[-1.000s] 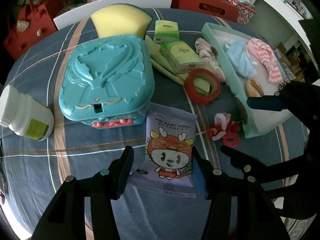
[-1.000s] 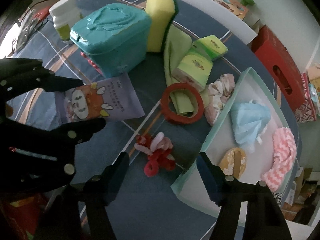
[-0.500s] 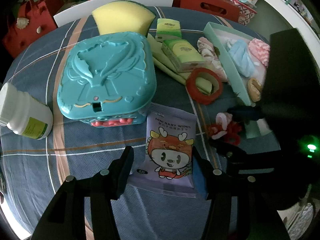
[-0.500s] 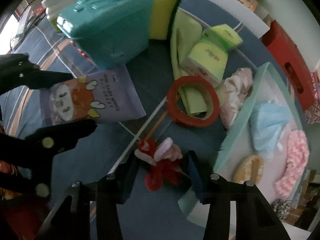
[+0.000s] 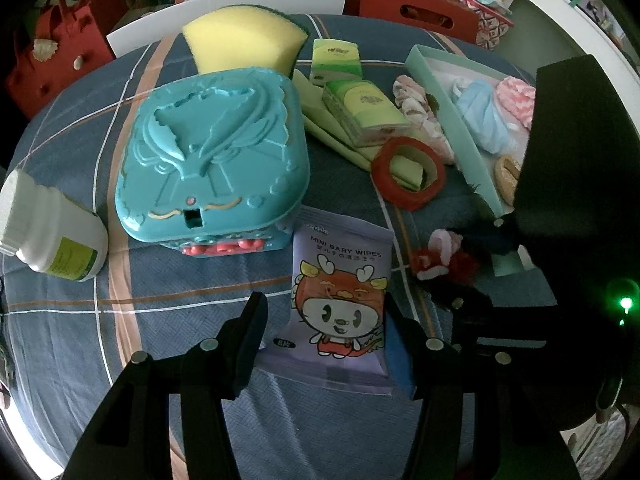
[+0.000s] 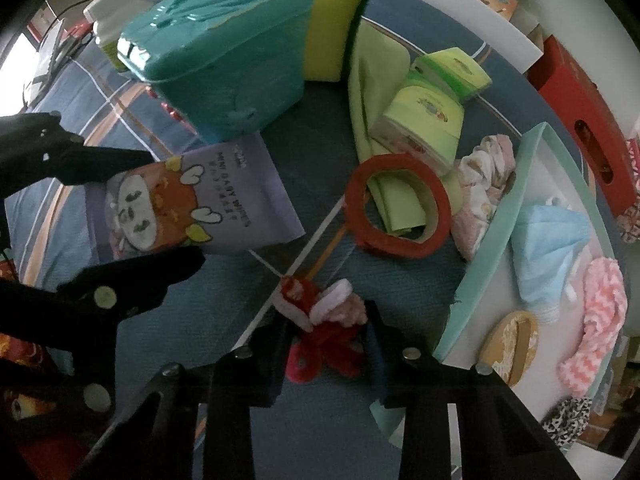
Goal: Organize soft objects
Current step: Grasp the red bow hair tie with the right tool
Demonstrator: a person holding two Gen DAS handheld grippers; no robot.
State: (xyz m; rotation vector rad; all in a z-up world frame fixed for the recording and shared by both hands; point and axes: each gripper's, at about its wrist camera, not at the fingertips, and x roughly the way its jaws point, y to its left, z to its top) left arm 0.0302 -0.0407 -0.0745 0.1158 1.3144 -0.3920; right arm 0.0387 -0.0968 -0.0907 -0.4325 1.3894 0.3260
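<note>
A red and pink fluffy hair tie (image 6: 328, 328) lies on the blue cloth beside the mint tray (image 6: 500, 232); it also shows in the left wrist view (image 5: 444, 258). My right gripper (image 6: 326, 354) is low over it, its jaws closing around it on both sides. My left gripper (image 5: 324, 340) is open, its jaws either side of the purple baby wipes pack (image 5: 340, 300). The tray (image 5: 452, 112) holds a blue cloth (image 6: 548, 248), a pink striped cloth (image 6: 600, 320) and a tan round pad (image 6: 510, 344).
A teal box (image 5: 208, 152), yellow sponge (image 5: 244, 42), white bottle (image 5: 44, 232), green tissue packs (image 5: 360, 108), green cloth, red ring (image 5: 408, 176) and a pale scrunchie (image 5: 416, 100) crowd the table. Red boxes and bags stand beyond its far edge.
My right gripper has come down and forward onto the red and pink hair tie and its jaws have narrowed around it. The left gripper has stayed over the wipes pack.
</note>
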